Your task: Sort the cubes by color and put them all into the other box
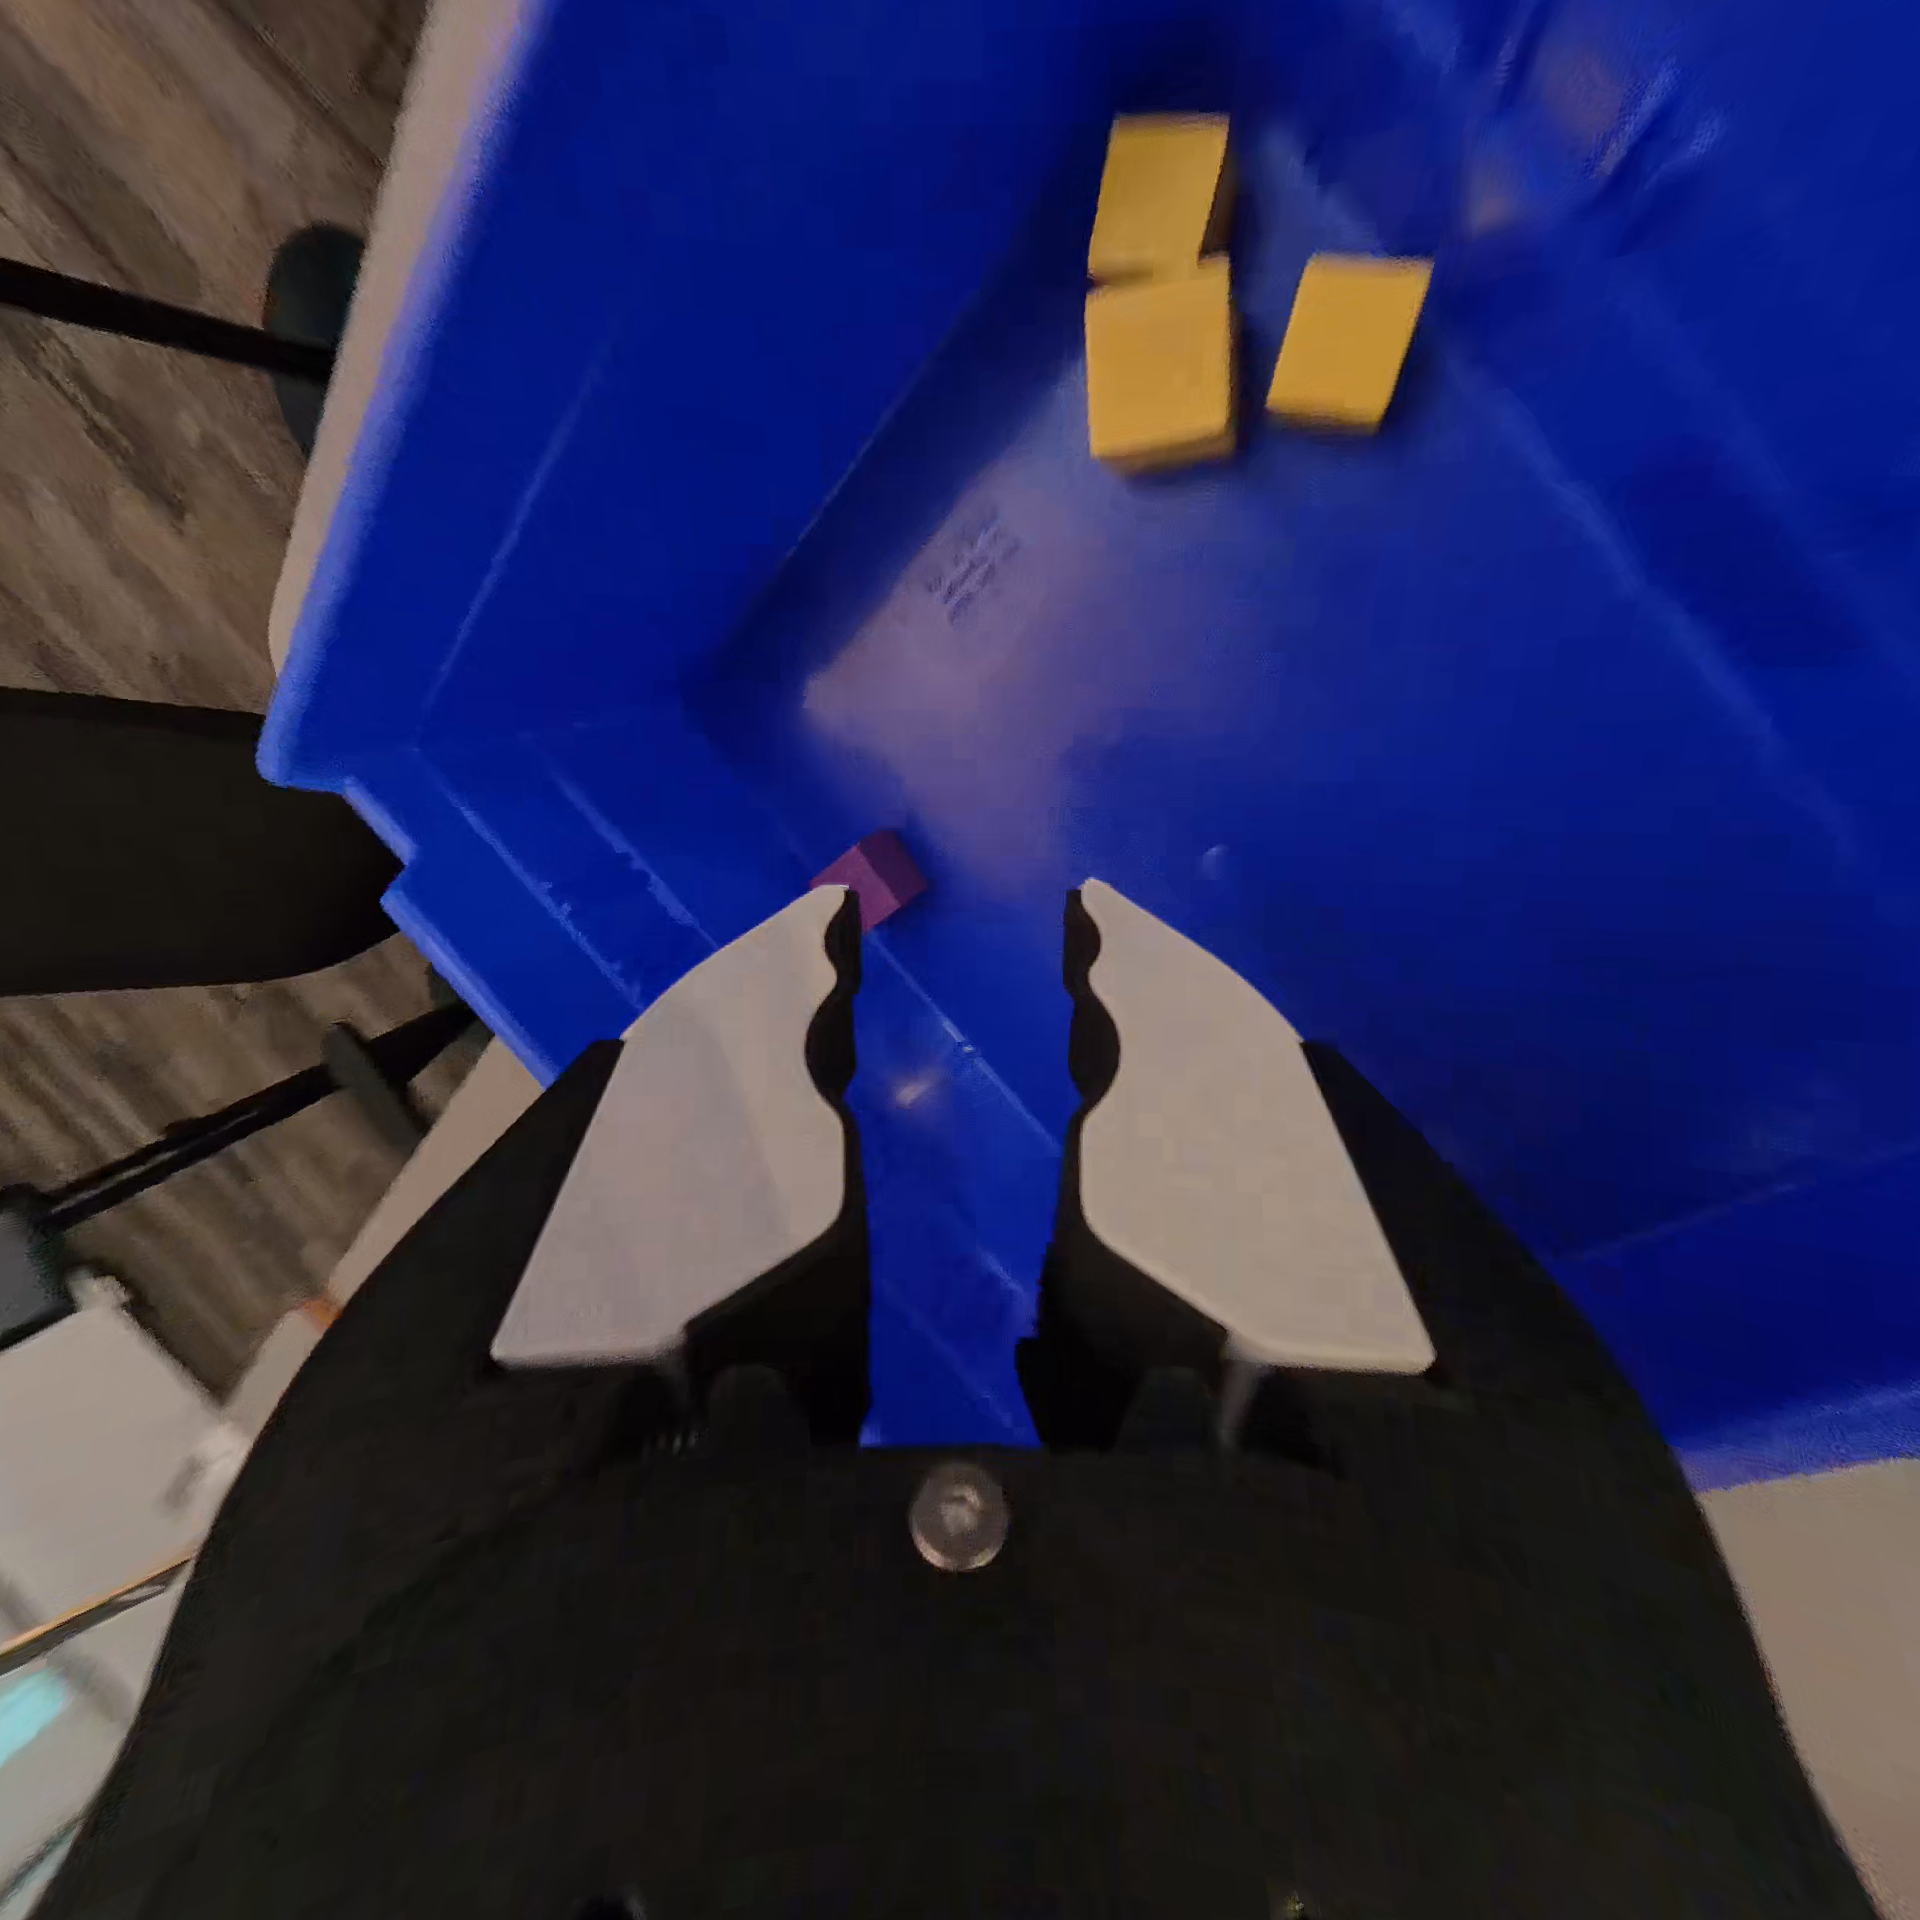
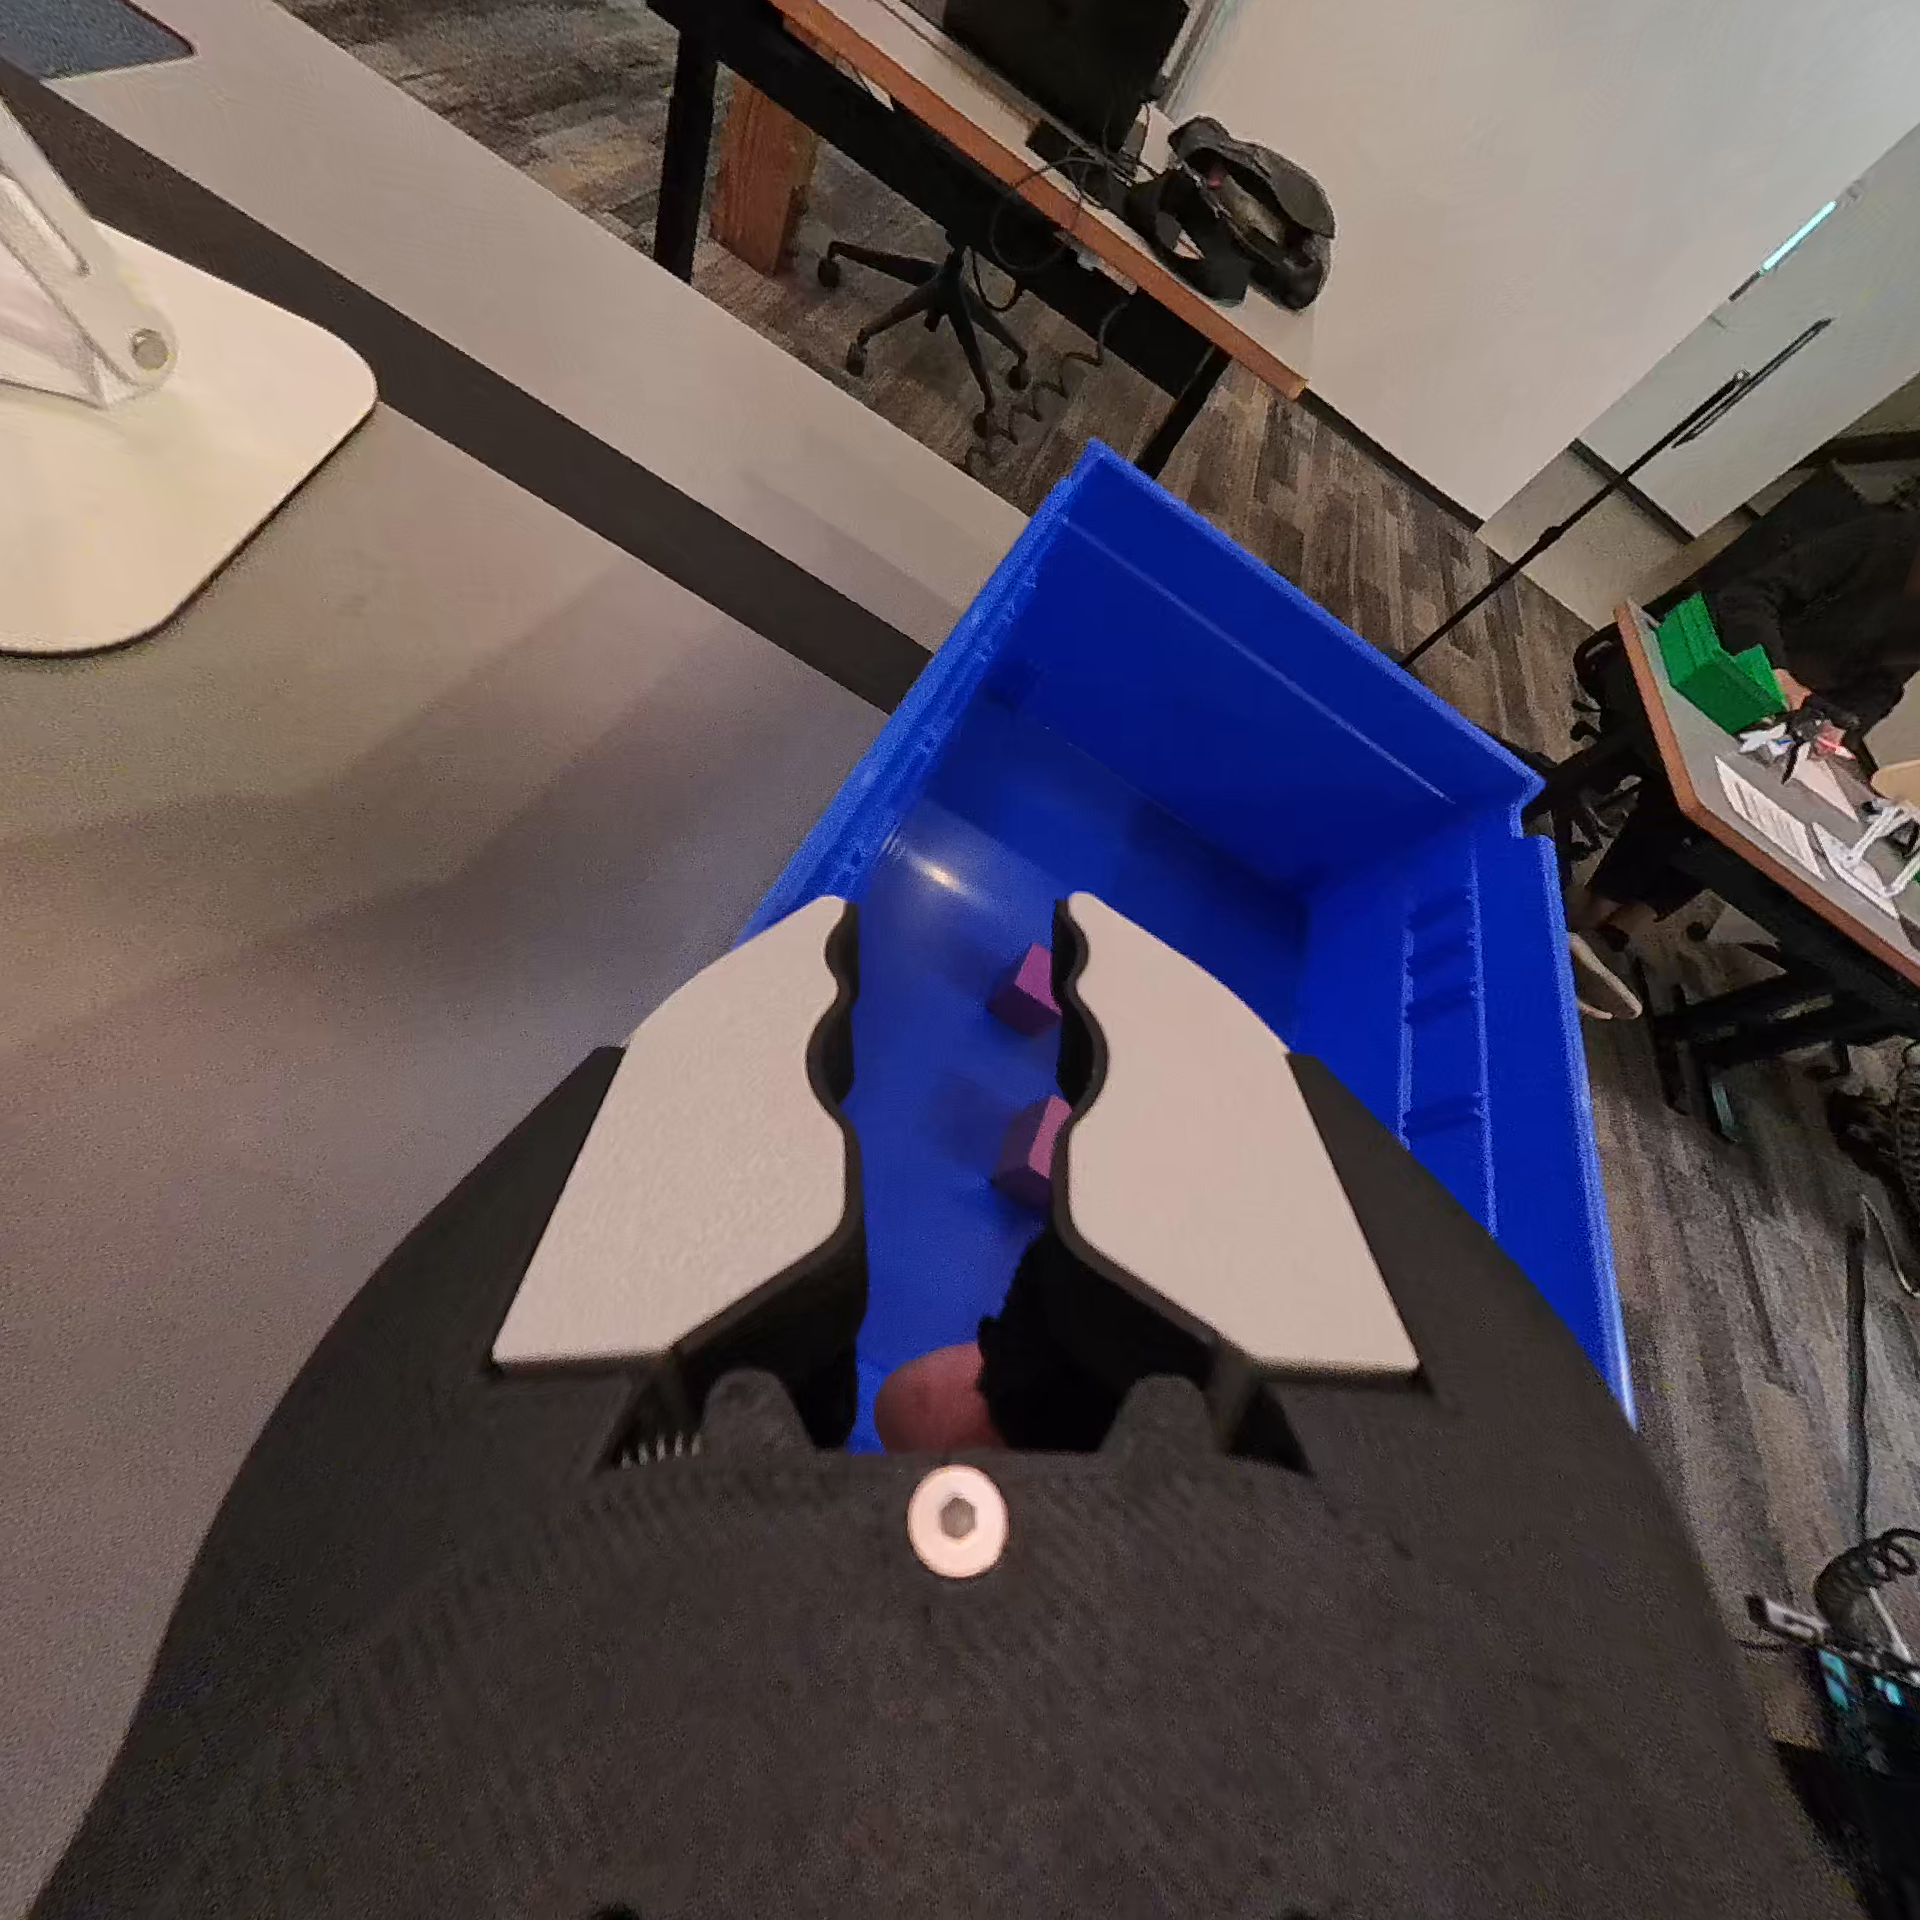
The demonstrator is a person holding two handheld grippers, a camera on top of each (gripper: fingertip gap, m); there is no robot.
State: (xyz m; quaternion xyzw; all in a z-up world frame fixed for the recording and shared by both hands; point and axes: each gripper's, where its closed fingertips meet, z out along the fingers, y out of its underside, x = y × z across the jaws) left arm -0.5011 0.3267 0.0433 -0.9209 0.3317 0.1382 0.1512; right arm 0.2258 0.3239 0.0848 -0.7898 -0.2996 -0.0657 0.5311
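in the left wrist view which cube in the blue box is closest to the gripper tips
The purple cube, lying on the box floor right at the left fingertip of the open left gripper. The three yellow cubes sit clustered much farther up the blue box.

No legible text, brand, number or sign is found in either view. Faint moulded marks are seen on the floor of the blue plastic box (image 1: 971, 566), blurred beyond reading. Printed sheets of paper (image 2: 1766, 816) are seen on a distant wood-edged desk (image 2: 1704, 821); their print is too small to be read.
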